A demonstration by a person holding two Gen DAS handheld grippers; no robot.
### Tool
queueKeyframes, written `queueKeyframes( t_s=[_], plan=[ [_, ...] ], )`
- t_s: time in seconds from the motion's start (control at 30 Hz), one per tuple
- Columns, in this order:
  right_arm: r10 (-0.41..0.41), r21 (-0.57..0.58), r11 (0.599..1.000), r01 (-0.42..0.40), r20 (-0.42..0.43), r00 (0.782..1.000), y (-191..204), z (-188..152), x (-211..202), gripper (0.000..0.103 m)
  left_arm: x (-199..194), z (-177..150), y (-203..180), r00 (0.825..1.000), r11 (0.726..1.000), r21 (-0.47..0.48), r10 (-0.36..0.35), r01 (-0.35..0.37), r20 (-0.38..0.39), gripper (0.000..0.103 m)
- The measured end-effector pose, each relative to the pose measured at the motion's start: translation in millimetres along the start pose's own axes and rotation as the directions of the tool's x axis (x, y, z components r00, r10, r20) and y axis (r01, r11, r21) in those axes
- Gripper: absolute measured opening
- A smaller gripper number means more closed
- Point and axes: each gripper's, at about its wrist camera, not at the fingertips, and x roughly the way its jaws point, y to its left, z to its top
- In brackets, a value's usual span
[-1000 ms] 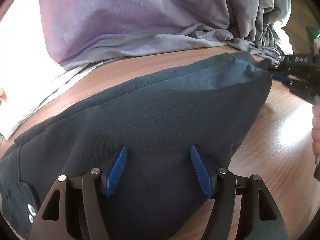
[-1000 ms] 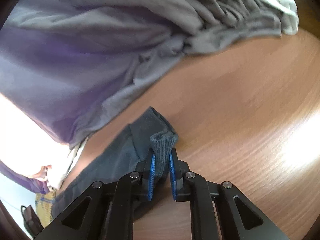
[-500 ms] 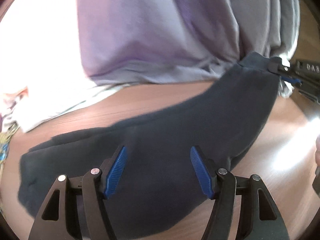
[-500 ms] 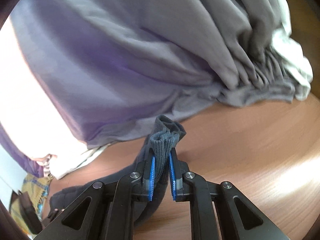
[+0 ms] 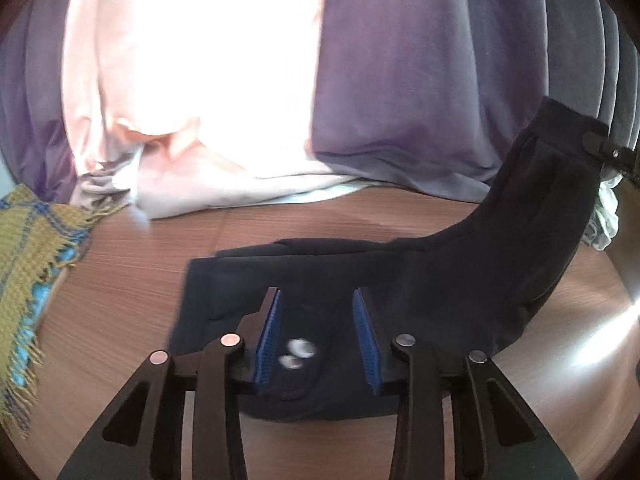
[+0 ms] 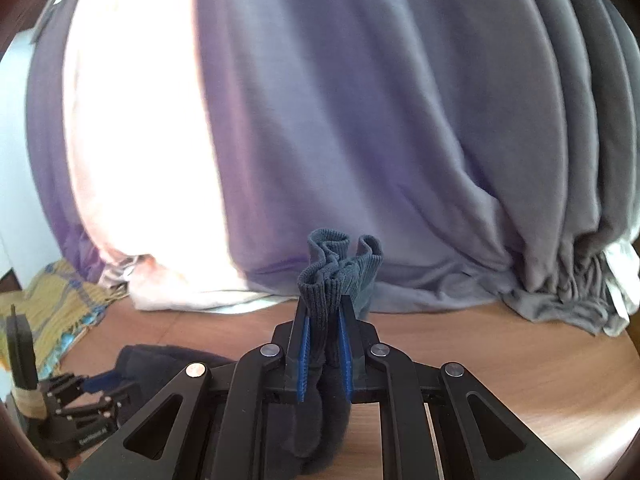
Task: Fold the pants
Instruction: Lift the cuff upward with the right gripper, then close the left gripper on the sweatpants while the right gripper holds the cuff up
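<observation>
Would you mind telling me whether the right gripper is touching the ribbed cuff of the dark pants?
Touching. The right wrist view shows the right gripper with both blue pads pressed against the bunched ribbed cuff of the dark pants, with no gap on either side.

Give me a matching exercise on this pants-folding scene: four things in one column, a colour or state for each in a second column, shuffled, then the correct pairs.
Things:
1. pants
2. right tool
3. fringed cloth
4. table

Colour or state:
A. yellow-green with blue stripes
B. brown wood grain
C. clamped on a ribbed cuff
D. dark navy, one end lifted off the wood

Pairs: 1-D, 2-C, 3-A, 4-B
</observation>
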Motion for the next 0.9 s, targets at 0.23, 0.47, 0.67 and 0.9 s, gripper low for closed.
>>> queueKeyframes(
  t_s=[0.23,0.47,0.67,0.9],
  plan=[
    [0.012,-0.090,0.996,-0.011,0.014,1.000,59.3,-1.2,-3.8,0.014,0.8,-7.5,45.5,0.999,0.999,0.041,-0.033,0.034,-0.025,0.014],
    [0.021,-0.116,0.993,-0.021,0.000,1.000,110.9,-9.1,3.5,0.014,11.1,-12.7,78.7,0.991,0.984,0.119,-0.126,0.129,-0.035,0.009],
    [-0.015,-0.162,0.987,0.012,-0.019,1.000,149.8,-20.1,11.7,0.014,34.6,-11.8,99.7,0.976,0.961,0.193,-0.174,0.197,-0.127,0.009],
    [-0.016,-0.195,0.981,0.004,-0.061,0.998,186.2,-33.3,21.9,0.014,50.9,-17.9,121.1,0.955,0.949,0.180,-0.226,0.260,-0.192,0.008]
  ],
)
